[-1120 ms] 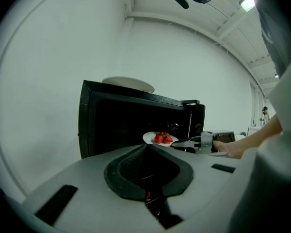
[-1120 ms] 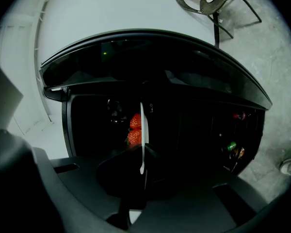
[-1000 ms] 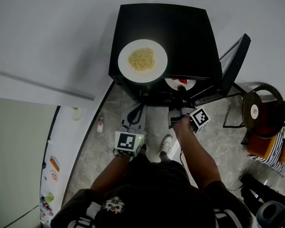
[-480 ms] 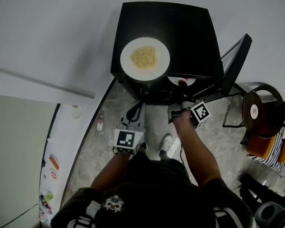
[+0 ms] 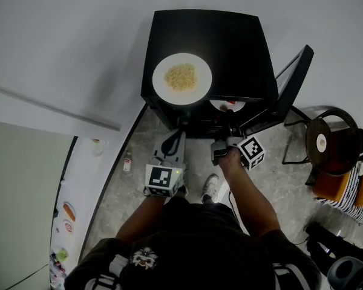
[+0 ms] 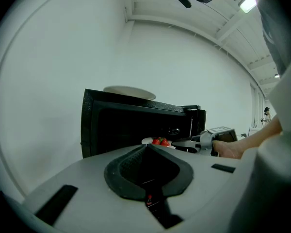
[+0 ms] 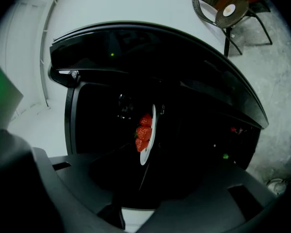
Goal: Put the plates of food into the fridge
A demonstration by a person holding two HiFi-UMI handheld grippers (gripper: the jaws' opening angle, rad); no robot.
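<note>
The left gripper [image 5: 172,144] hangs low before the black fridge [image 5: 230,47], jaws together and empty. A plate of noodles [image 5: 160,80] sits on the fridge top. The right gripper [image 5: 228,127] has just been opening its jaws. The strawberry plate [image 7: 146,154] rests inside the fridge, its near rim in their gap, unclamped. The door [image 5: 290,83] stands open.

A white noodle plate [image 5: 182,78] is lying flat atop the black fridge [image 5: 236,47]. At its four o'clock, a strawberry plate [image 5: 227,106] is resting inside the open fridge.
</note>
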